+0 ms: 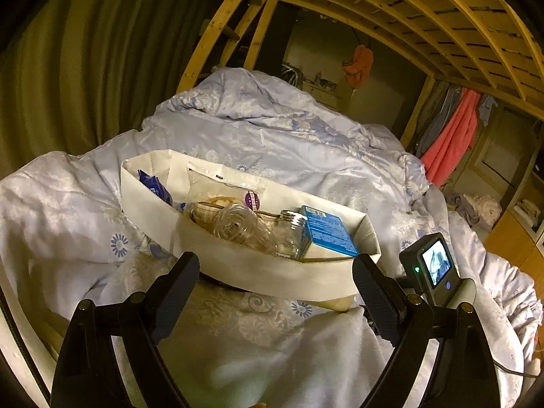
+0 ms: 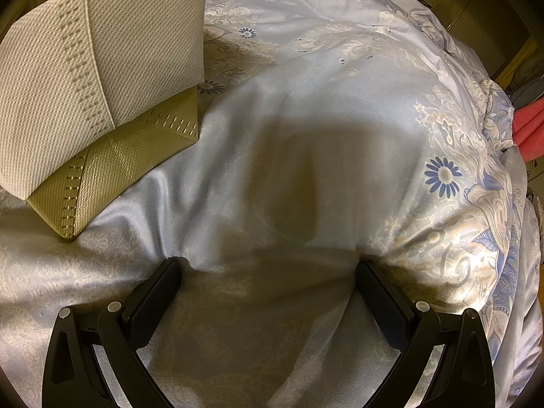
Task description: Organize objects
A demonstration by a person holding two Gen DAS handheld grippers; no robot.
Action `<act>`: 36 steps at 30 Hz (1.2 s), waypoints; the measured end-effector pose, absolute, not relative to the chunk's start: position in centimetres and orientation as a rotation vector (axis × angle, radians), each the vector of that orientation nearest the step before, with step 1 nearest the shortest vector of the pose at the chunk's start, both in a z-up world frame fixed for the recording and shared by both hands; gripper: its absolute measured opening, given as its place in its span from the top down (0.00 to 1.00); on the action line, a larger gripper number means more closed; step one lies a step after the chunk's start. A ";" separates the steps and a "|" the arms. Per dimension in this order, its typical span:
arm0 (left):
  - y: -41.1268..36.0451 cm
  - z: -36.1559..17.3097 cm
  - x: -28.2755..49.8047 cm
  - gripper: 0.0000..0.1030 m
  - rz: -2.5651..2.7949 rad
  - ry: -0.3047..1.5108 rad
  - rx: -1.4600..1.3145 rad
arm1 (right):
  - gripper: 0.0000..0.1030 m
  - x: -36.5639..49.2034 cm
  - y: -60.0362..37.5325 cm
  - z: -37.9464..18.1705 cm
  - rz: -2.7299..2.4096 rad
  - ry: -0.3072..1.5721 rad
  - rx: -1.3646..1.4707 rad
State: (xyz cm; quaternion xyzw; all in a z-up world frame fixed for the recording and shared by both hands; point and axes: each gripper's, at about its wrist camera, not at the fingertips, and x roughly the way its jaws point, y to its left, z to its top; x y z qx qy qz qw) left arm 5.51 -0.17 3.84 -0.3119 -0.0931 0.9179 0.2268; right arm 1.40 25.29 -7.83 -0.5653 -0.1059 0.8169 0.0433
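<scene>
white fabric bin (image 1: 272, 278) | upright on bed | holds glass jar (image 1: 289, 227), blue carton (image 1: 326, 234), clear packet (image 1: 221, 187)

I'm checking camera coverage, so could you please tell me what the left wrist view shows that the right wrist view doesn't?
Only the left wrist view looks into the white bag: a glass jar, a blue carton and a clear packet, plus the right gripper's camera. Only the right wrist view shows the bag's tan base. Both show the floral duvet, and each its own open gripper.
</scene>
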 end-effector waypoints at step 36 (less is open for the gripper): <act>1.6 4.5 6.9 0.18 2.660 -0.079 -0.802 | 0.00 1.0 26.1 -7.8 2.498 -0.320 -1.728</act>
